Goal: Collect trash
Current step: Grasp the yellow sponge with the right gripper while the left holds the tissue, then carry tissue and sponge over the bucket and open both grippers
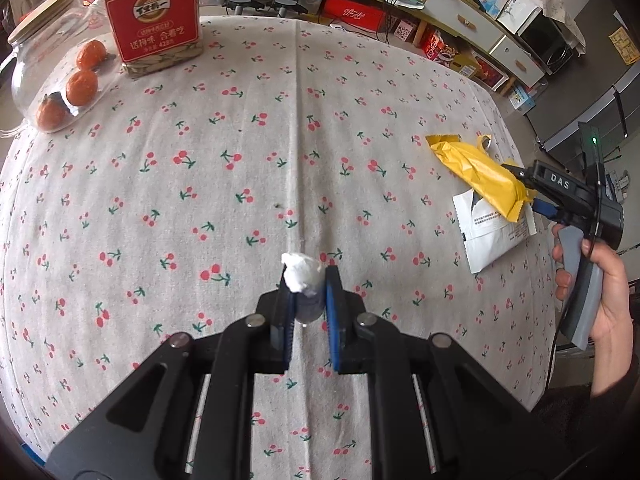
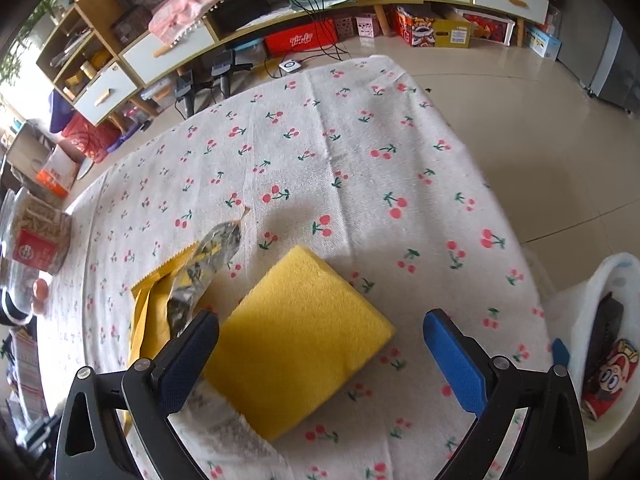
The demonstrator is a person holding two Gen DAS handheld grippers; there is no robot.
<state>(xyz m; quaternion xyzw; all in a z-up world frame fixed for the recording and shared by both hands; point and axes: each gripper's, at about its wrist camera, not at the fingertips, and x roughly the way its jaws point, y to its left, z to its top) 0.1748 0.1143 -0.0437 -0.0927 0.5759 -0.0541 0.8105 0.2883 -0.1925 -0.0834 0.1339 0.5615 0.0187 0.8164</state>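
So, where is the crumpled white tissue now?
In the left wrist view, the crumpled white tissue sits pinched in the left gripper, above the cherry tablecloth.

- Tablecloth (image 1: 240, 184): off-white, patterned with red cherries.
- Wrapper (image 1: 480, 176) beside it: yellow.
- Sponge (image 2: 296, 340): yellow.
- Jar label (image 1: 154, 26): red.
- Pads (image 2: 454, 364): blue.

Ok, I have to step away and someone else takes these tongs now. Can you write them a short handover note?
Left tongs: shut on a crumpled white tissue wad, held above the tablecloth.
Right tongs: open, hovering over the yellow sponge, gripping nothing.
Still on the table: yellow wrapper lying over a torn white packet.
Bin sits off the table's right edge, already holding some trash.
Left to do: drop the tissue, then collect wrapper and packet.
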